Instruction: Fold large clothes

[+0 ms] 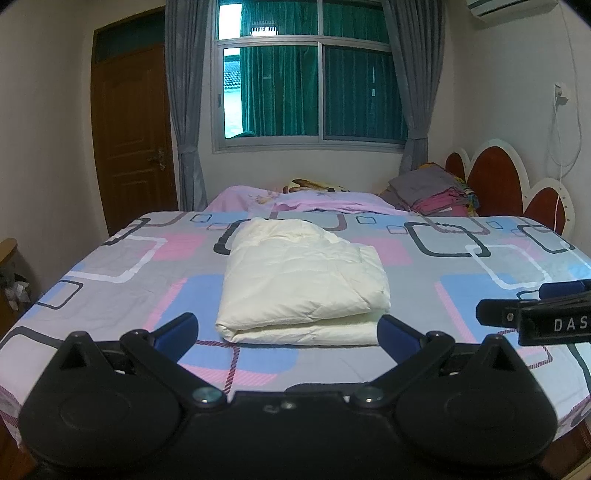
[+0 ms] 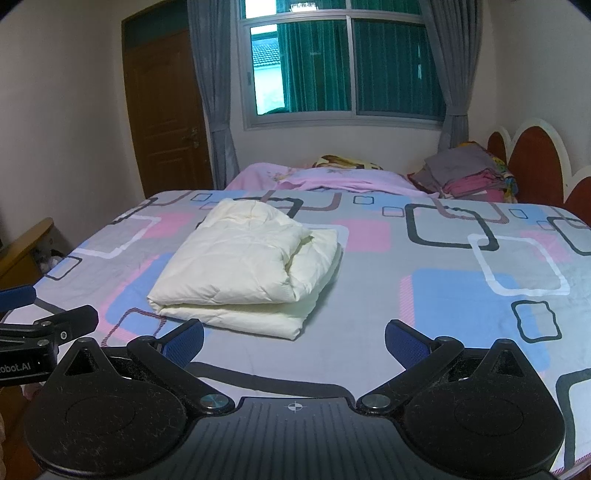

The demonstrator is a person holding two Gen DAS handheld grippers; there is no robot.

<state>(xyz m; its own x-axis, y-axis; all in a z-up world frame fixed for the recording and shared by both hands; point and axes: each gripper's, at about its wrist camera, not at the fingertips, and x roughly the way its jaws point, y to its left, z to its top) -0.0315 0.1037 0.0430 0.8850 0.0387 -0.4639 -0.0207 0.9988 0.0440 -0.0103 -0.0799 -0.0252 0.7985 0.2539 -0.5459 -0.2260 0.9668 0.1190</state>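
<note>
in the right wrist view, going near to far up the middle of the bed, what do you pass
right gripper, fingers spread → folded cream padded garment on the patterned bedsheet → pink blanket → cartoon-print pillow → window with green curtains

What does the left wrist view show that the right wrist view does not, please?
Only the left wrist view shows the air conditioner and a wall socket with its cable. Only the right wrist view shows the jacket's open right edge, its layers splayed. Both show the folded jacket on the bed, the window, the door, the clothes pile, and both grippers open, left and right.
</note>
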